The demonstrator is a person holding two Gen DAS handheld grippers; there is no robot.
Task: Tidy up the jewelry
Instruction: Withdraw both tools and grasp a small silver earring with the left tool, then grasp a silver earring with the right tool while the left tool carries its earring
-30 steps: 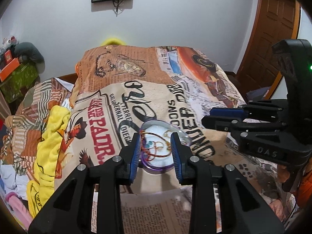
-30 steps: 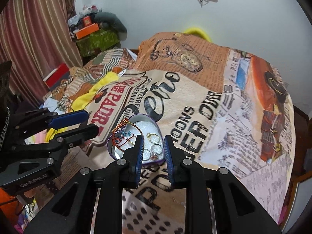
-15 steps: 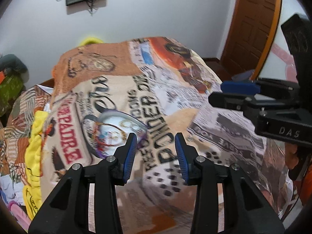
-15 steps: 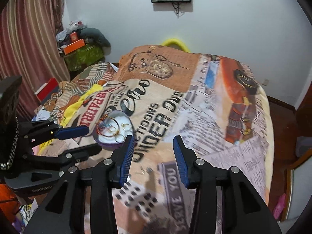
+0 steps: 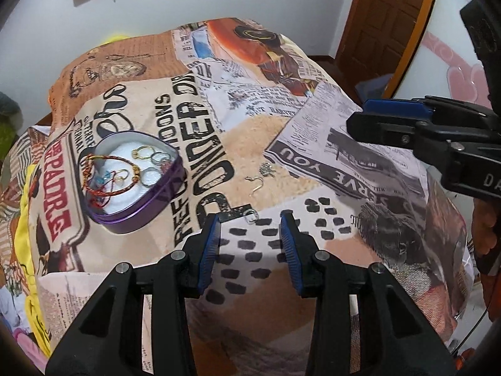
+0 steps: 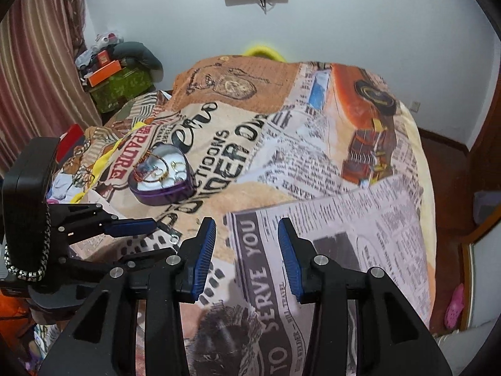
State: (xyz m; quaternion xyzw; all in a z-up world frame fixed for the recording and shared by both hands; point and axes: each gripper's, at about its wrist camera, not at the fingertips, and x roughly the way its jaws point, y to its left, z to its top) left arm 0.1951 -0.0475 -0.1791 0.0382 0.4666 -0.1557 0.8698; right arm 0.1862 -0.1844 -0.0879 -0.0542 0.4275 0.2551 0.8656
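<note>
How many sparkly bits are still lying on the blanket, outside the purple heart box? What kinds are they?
Ring: 1
Hook earring: 1
Small silver charm: 1
Total: 3

Glossy purple metal tin [image 5: 137, 188] on matt printed cloth blanket [image 5: 250, 131]
</note>
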